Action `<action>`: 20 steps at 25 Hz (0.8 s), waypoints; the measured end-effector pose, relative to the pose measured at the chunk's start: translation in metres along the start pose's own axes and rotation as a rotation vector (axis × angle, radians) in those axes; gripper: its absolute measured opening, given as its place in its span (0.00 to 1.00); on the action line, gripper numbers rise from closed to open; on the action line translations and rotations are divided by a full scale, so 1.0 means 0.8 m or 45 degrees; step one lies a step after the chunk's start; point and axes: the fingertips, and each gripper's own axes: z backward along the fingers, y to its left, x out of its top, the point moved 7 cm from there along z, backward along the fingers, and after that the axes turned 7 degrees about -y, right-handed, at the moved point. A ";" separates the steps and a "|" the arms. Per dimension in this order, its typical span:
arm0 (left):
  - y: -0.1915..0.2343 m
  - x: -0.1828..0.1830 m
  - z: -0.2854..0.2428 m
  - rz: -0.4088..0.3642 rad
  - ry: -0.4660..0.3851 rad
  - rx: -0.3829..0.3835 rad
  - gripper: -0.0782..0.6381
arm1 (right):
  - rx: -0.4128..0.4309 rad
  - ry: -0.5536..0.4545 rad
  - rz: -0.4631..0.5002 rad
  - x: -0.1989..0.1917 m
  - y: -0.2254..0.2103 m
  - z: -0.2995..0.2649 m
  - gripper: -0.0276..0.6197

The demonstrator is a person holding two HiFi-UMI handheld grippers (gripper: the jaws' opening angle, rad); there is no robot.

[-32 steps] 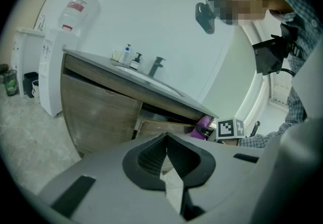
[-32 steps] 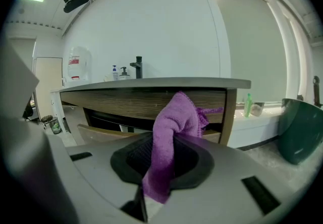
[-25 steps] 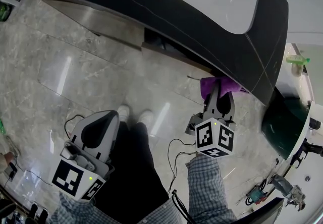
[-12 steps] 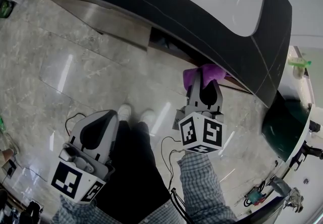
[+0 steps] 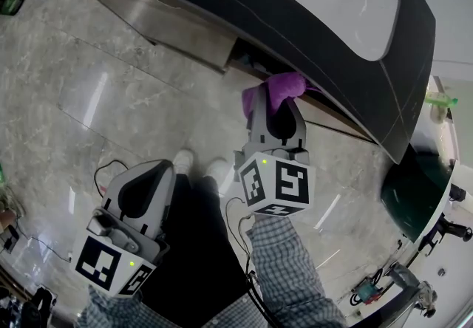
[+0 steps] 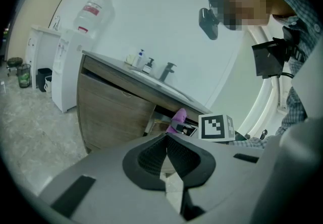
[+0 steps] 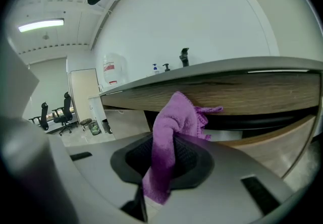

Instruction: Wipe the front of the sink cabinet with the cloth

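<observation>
The sink cabinet point(image 5: 174, 27) runs across the top of the head view, under its dark desk point(image 5: 369, 97). In the right gripper view its wooden front point(image 7: 227, 92) fills the upper right, with a dark open gap below it. The step in hand is judged to be a wiping stroke along that front.

The right gripper point(image 5: 275, 116) is held at upper centre of the head view, its fingers pinched on the purple cloth point(image 5: 277, 90). The cloth's free bunch sits against or just beside the panel edge under the desk; actual contact cannot be confirmed. To be done well, the bunch should be pressed flat to the wood and drawn along the grain in overlapping passes. The hard fingers should be kept off the panel and the cloth kept out of the dark gap. The pinch should be kept firm, since only a narrow fold point(image 7: 169, 132) is trapped between the pads.

The left gripper point(image 5: 140, 197) is held low at lower left, well apart from the cabinet. Its fingers point(image 6: 151, 155) are pressed together on nothing.

Counted:
- One sink cabinet
- One desk
- Two grippers
- One faucet point(image 6: 167, 71)
- Two pump bottles point(image 6: 144, 62)
- One cloth
</observation>
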 end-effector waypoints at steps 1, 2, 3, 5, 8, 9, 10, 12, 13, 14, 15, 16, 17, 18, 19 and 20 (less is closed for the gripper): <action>0.001 0.000 0.001 0.002 -0.002 0.004 0.12 | 0.019 0.002 0.005 -0.001 0.006 -0.004 0.16; 0.002 0.000 0.002 0.005 -0.004 0.008 0.12 | 0.038 0.003 0.011 -0.001 0.012 -0.008 0.16; 0.004 -0.001 0.003 0.007 -0.005 0.012 0.12 | 0.057 0.004 0.018 -0.002 0.018 -0.012 0.16; 0.008 -0.001 0.005 0.011 -0.008 0.021 0.12 | 0.097 0.007 0.032 -0.003 0.031 -0.021 0.16; 0.014 0.000 0.010 0.017 -0.010 0.034 0.12 | 0.154 0.015 0.043 -0.005 0.048 -0.032 0.16; 0.017 0.000 0.012 0.019 -0.012 0.038 0.12 | 0.176 0.018 0.041 -0.005 0.054 -0.035 0.16; 0.019 0.000 0.013 0.021 -0.014 0.041 0.12 | 0.201 0.022 0.039 -0.006 0.060 -0.039 0.16; 0.023 -0.001 0.017 0.024 -0.016 0.050 0.12 | 0.269 0.030 0.048 -0.008 0.075 -0.046 0.16; 0.024 -0.001 0.019 0.027 -0.017 0.057 0.12 | 0.309 0.035 0.063 -0.009 0.084 -0.049 0.16; 0.024 -0.002 0.021 0.031 -0.018 0.063 0.12 | 0.352 0.042 0.084 -0.011 0.092 -0.051 0.16; 0.025 -0.002 0.022 0.035 -0.019 0.068 0.12 | 0.396 0.050 0.107 -0.013 0.101 -0.053 0.16; 0.025 -0.002 0.023 0.038 -0.020 0.071 0.12 | 0.439 0.056 0.129 -0.014 0.110 -0.054 0.16; 0.026 -0.002 0.024 0.039 -0.021 0.072 0.12 | 0.479 0.060 0.149 -0.015 0.118 -0.054 0.16; 0.026 -0.001 0.024 0.038 -0.022 0.072 0.12 | 0.512 0.064 0.165 -0.017 0.125 -0.055 0.16; 0.027 0.000 0.024 0.036 -0.022 0.071 0.12 | 0.537 0.068 0.179 -0.019 0.130 -0.055 0.16; 0.027 0.000 0.024 0.034 -0.021 0.070 0.12 | 0.554 0.073 0.190 -0.024 0.133 -0.054 0.16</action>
